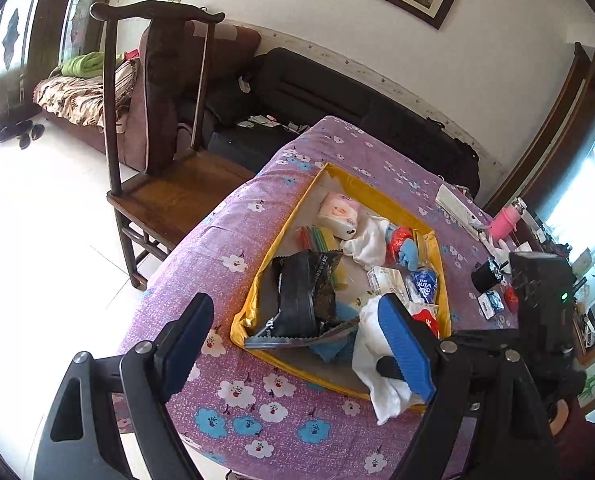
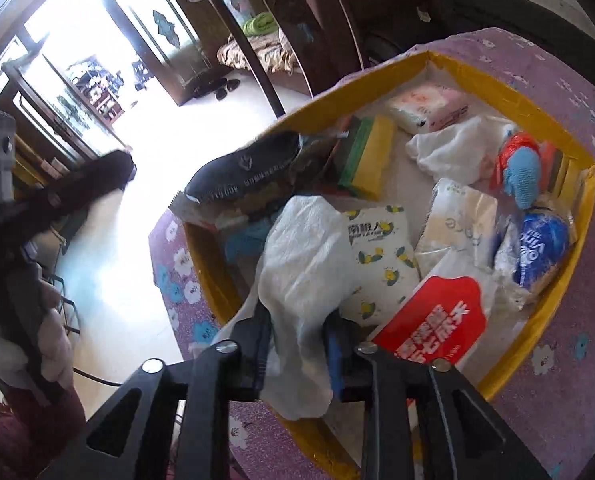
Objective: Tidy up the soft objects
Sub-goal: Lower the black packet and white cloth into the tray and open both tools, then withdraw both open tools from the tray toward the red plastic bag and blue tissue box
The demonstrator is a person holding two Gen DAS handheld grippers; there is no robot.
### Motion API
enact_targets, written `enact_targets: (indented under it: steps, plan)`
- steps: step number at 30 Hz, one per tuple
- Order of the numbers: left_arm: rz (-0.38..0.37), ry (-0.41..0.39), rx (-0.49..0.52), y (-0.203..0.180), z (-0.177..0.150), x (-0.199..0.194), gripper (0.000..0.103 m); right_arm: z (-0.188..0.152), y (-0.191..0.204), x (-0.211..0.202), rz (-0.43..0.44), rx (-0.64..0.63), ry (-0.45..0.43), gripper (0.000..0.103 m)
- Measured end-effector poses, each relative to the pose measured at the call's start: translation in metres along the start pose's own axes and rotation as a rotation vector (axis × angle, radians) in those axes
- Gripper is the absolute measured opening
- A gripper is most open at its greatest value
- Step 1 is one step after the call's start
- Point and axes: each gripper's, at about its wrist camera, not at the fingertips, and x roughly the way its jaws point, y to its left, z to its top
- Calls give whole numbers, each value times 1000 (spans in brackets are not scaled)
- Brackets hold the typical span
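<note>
A yellow-rimmed box point(image 1: 333, 171) sits on a purple flowered cloth and holds soft items: a pink tissue pack point(image 1: 337, 214), a white cloth point(image 1: 367, 242), a black snack bag point(image 1: 305, 296) and a blue tissue pack point(image 1: 423, 284). My left gripper point(image 1: 297, 344) is open and empty above the box's near corner. My right gripper point(image 2: 297, 344) is shut on a white cloth point(image 2: 303, 264) over the box's near edge point(image 2: 205, 272); that cloth also shows in the left wrist view point(image 1: 373, 360). A lemon-print tissue pack point(image 2: 381, 256) and a red pack point(image 2: 433, 320) lie beside it.
A dark wooden chair point(image 1: 157, 152) stands left of the table. A pink bottle point(image 1: 503, 220), a white remote point(image 1: 455, 204) and a black cup point(image 1: 483, 276) lie on the cloth right of the box. A black sofa point(image 1: 317, 92) runs along the wall.
</note>
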Motion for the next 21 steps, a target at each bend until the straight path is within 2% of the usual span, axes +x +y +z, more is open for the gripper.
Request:
enact_targets:
  steps: [3,4,8,13,17,21]
  plan:
    - [-6,8,22,-13,-3,1,84,-4,-13,-44,18,27,-116,69]
    - [-8,11,28,-17,-4,2,84,-8,-17,-56,7,38,-145,71]
    - [-25,30,60,-39,-10,7,84,-30,-52,-96,-66,113,-213,73]
    - [-33,61,148,-85,-22,17,84,-82,-109,-122,-136,254,-231,73]
    - [-53,86,230,-133,-36,27,84,-126,-153,-144,-187,372,-251,73]
    - [-40,103,347,-189,-57,40,84,-165,-191,-169,-226,485,-279,73]
